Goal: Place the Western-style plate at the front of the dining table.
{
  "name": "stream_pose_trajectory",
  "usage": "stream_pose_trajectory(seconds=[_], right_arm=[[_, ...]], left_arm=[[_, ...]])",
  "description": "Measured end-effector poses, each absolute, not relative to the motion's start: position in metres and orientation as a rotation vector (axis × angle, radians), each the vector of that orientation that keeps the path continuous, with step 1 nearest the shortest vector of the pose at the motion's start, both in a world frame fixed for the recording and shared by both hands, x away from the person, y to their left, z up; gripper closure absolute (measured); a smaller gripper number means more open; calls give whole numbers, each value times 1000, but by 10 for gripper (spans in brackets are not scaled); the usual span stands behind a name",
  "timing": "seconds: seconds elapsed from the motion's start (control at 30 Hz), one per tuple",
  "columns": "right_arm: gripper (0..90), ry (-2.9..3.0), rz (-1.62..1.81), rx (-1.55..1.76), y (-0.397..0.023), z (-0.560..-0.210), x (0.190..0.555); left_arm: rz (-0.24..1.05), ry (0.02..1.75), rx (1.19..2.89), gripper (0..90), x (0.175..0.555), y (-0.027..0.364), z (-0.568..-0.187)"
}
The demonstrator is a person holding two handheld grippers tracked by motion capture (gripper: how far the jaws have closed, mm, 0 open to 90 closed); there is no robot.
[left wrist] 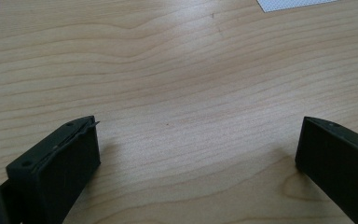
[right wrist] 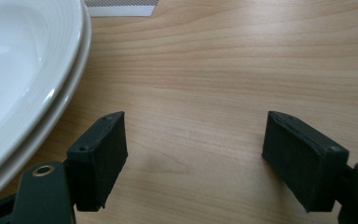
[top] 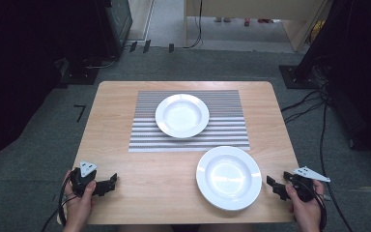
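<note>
I have the near plate (top: 229,177) on the bare wood at the near right of the surface (top: 125,125), just left of my right tool (top: 273,185); in the right gripper view its rim (right wrist: 51,93) curves past the left jaw, close beside it but not between the jaws. That tool stands open with nothing in it, only wood grain between the jaws. My left tool (top: 110,184) is at the near left, well apart from any plate, and it is open and empty too, with bare wood between its jaws in the left gripper view. I judge the plate to be glazed ceramic: stiff, fairly heavy for a two-jaw pinch, slick under the pads and quick to chip if it drops or knocks the other one. The broad ribbed rim is the place to take it, at the right edge nearest my tool, with one jaw over and one slid under the lip; the rim sits low on the wood, so getting under it may take a tilt. A second plate (top: 182,115) rests farther off on a striped mat (top: 232,135) in the middle of the surface. The surface is pale wood, smooth enough for a plate to skate. Around it lie grey carpet, cables (top: 314,106) at the right and dark equipment at the far left.
</note>
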State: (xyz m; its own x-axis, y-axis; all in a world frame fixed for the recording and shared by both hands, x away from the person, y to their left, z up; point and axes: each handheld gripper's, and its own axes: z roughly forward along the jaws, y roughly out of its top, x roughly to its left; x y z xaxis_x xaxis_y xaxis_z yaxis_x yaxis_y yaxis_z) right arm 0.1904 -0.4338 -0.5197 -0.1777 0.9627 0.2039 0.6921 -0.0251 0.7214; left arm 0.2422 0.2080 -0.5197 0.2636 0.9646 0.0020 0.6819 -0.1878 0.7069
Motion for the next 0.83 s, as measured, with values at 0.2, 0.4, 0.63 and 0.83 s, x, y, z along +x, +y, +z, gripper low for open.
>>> stream_pose_trajectory(seconds=[0.2,0.4,0.63,0.83], right_arm=[[211,1900,944,1673,-430,-522,184],[88,1929,857,1615,-419,-526,186],[58,1926,846,1624,-419,-526,188],[31,1918,834,1640,-419,-527,189]], left_arm=[[631,1518,1928,0,240,206,-520],[655,1570,1889,0,237,199,-520],[662,1588,1878,0,236,198,-520],[705,1690,1808,0,233,190,-520]])
